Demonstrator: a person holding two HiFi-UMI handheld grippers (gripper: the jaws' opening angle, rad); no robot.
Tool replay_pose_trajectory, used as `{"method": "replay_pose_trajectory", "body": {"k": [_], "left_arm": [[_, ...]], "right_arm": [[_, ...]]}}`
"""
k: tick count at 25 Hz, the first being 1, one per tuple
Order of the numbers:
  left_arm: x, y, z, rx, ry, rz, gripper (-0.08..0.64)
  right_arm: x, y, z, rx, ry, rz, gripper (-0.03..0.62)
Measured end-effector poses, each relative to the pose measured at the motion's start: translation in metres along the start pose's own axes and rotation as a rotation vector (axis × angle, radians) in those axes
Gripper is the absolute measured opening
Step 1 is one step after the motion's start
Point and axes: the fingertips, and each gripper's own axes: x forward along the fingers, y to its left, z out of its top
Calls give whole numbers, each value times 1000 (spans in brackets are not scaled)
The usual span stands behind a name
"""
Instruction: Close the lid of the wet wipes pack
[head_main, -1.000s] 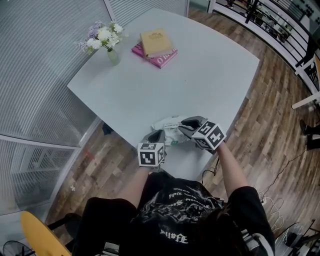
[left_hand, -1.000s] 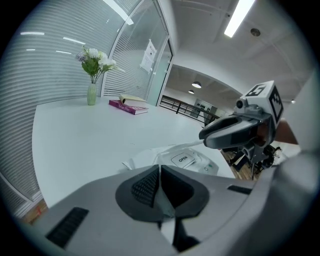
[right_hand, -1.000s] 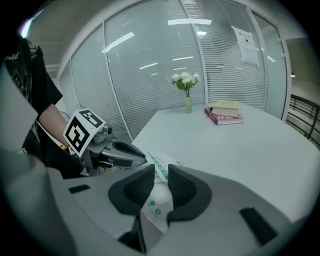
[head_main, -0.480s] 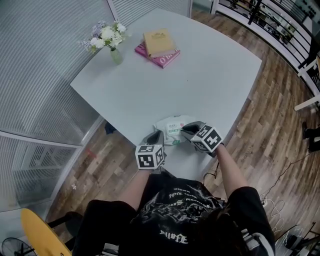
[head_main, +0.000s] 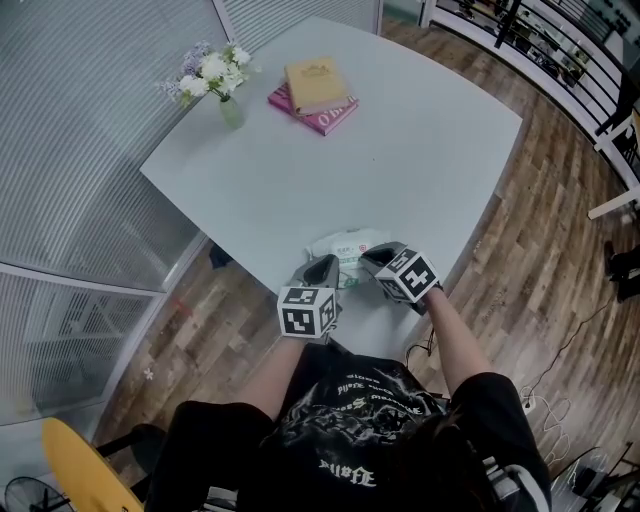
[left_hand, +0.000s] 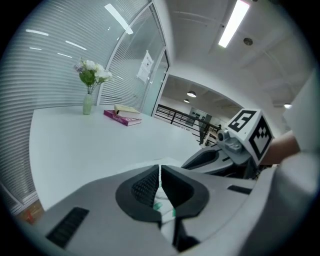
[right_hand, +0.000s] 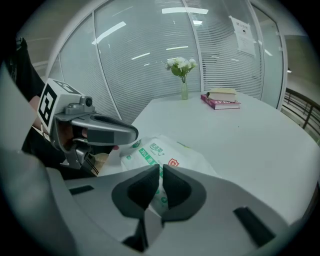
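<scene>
Left hand-held gripper (left_hand: 159, 172) pinching wet wipes pack (right_hand: 156, 150); right hand-held gripper (right_hand: 161, 172) closing empty above.

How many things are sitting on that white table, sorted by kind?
vase of flowers: 1
books: 2 (tan book lying on pink book)
wet wipes pack: 1
Total: 4

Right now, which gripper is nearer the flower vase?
Left. The left gripper grips the wipes pack's left end, on the vase's side; the right gripper, jaws closing over the pack's right end, is farther off.
</scene>
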Motion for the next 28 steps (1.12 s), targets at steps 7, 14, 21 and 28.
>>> {"method": "replay_pose_trajectory", "body": {"k": [7,14,21,28], "left_arm": [[38,-13,-13,62,115,52,14],[43,-14,-19,118,201,71,14],[42,-14,-22,248,196,91,12],[36,-28,-36,375,277,8,12]], "right_arm": [[0,-2,2,53,-44,-28,14],[-2,-7,2,93,-68,-35,2],[1,-10,-2,149,-92,-47,2],[0,-10,-3,164,-103,-53,2]]}}
